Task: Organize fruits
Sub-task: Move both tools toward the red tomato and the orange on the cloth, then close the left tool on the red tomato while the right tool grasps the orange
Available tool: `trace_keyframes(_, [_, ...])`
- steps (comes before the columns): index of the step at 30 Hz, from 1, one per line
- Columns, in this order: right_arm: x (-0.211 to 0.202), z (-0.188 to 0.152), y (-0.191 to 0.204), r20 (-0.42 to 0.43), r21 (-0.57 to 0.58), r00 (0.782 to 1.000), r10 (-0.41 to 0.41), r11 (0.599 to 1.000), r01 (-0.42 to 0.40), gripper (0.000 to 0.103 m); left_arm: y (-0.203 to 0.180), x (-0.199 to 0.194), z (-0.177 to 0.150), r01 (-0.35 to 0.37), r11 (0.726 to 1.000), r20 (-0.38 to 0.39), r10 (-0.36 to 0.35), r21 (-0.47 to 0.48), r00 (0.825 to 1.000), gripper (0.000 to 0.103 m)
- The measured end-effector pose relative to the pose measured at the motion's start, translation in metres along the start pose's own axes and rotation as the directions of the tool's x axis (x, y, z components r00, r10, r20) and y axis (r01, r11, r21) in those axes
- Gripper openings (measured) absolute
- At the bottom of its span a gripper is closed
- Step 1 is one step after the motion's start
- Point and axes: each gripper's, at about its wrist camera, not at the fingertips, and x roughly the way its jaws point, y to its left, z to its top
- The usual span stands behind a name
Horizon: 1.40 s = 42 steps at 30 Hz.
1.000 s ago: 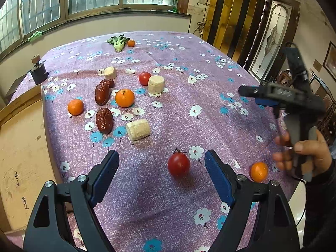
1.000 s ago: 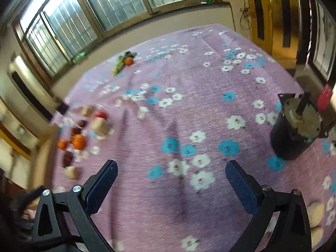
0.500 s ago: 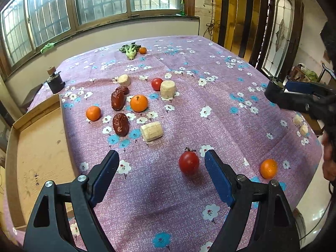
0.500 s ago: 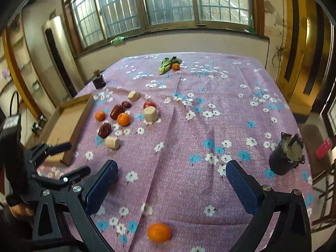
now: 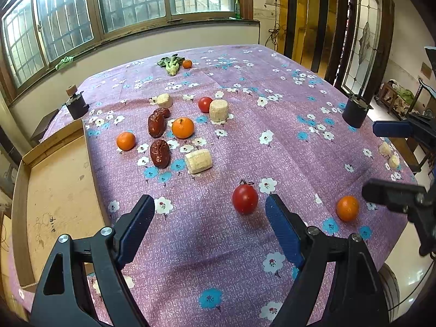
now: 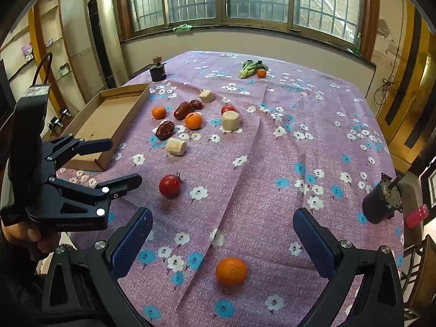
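Left wrist view: the left tool [image 5: 209, 212] hangs wide open and empty over the near desk [image 5: 272, 103], its right finger just beside a red tomato [image 5: 244, 199], likely lined up to straddle it. A tangerine [image 5: 347, 208] lies near the right edge. Farther left, tangerines, red dates [image 5: 160, 153] and pale cylinders cluster beside the cardboard tray [image 5: 54, 190], probably the sorting destination.

Right wrist view: the right tool [image 6: 222, 237] is also spread wide, holding nothing, with the near tangerine [image 6: 231, 270] between its fingers, apparently its target. The tomato [image 6: 170, 185] sits just ahead of the left tool [image 6: 120, 163].
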Motion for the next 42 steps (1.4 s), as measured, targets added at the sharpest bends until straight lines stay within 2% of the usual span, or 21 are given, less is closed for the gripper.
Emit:
trace_keyframes(36, [0.006, -0.023, 0.010, -0.039, -0.034, 0.999, 0.026, 0.999, -0.027, 0.103, -0.002, 0.003, -0.011, -0.002, 1.000, -0.019, 0.002, 0.002, 1.000, 0.084])
trace_keyframes(42, [0.008, -0.028, 0.014, -0.044, -0.049, 0.998, 0.043, 0.998, -0.046, 0.103, -0.006, 0.013, -0.011, 0.037, 0.999, -0.037, -0.037, 0.002, 0.999, 0.084])
